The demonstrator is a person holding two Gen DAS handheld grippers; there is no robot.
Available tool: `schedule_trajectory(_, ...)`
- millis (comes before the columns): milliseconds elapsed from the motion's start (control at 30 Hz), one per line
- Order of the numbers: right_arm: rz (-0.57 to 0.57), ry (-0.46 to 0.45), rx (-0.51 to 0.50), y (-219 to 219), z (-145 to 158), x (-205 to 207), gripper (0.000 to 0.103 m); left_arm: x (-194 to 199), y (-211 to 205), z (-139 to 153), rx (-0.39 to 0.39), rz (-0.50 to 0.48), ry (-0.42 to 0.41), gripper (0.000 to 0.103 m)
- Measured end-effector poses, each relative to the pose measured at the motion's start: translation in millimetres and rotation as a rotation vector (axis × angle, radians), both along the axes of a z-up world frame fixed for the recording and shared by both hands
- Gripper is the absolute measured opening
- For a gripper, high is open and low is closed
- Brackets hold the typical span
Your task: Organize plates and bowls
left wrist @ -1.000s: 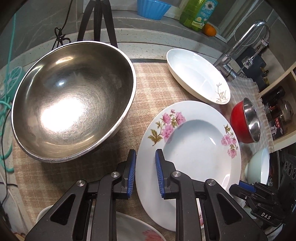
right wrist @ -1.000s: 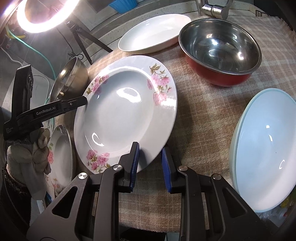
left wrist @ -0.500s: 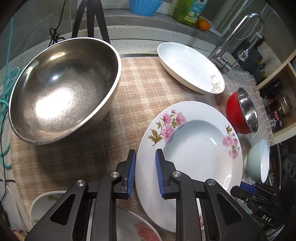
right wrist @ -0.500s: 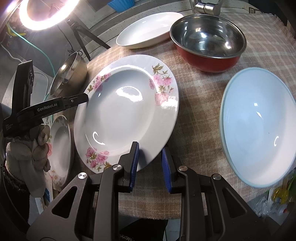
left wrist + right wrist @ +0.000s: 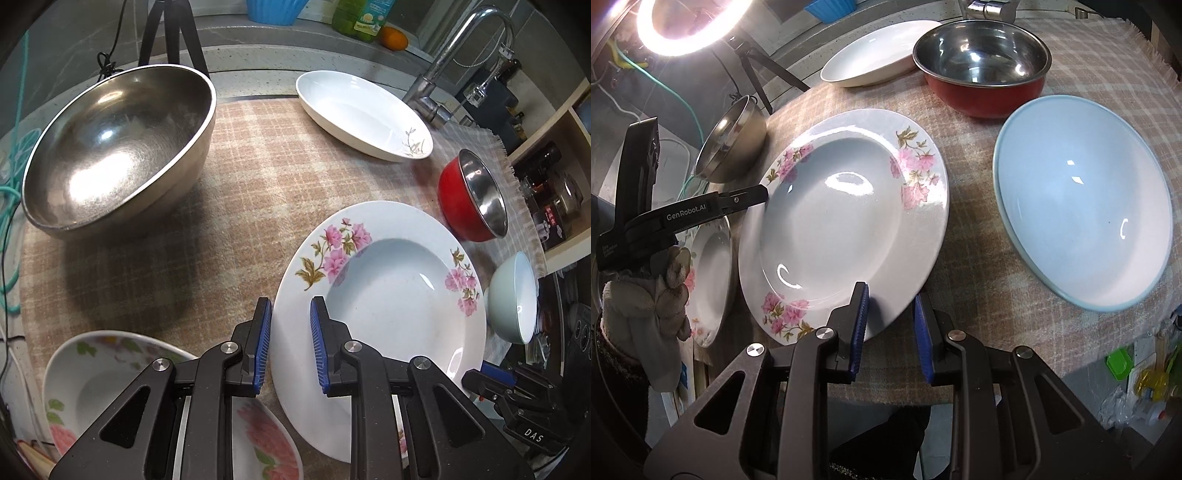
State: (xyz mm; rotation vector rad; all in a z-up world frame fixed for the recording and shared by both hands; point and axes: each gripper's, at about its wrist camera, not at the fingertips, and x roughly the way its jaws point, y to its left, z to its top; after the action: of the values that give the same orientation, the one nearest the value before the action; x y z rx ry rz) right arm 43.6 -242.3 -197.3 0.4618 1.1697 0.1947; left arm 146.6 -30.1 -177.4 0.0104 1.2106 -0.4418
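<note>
Beige checked cloth covers the tabletop, and a wide white deep plate with pink flower sprays on its rim lies on it near the front edge. Both grippers straddle this plate's rim from opposite sides. The left hand-held gripper has its blue-padded jaws slightly apart, one on each side of the plate's left rim; whether the pads press the rim cannot be told. The right hand-held gripper also has its jaws slightly apart, with the plate's near rim between them, and contact is again unclear.

In the right wrist view the same flowered plate fills the centre, and the left hand-held gripper appears at the plate's far left edge, held by a gloved hand.

A large bare steel mixing bowl sits on the cloth, well apart from the plate to the left. A plain white oval dish with a small brown sprig lies at the back near a chrome tap. A red bowl with a steel inside stands just beyond the plate's right side, and a pale blue-green bowl sits near it at the cloth's edge. A second flowered white plate lies below the left gripper, at the front left corner.
</note>
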Motion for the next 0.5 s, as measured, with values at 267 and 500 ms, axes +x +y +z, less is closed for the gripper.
schedule_trajectory(267, 0.012, 0.000, -0.001, -4, -1, -13, 0.026, -10, -2, 0, 0.006, 0.006, -0.001, 0.020)
schedule_trajectory(500, 0.022, 0.007, -0.008, -3, 0, -15, 0.026, -15, -2, -1, 0.004, 0.011, -0.003, 0.020)
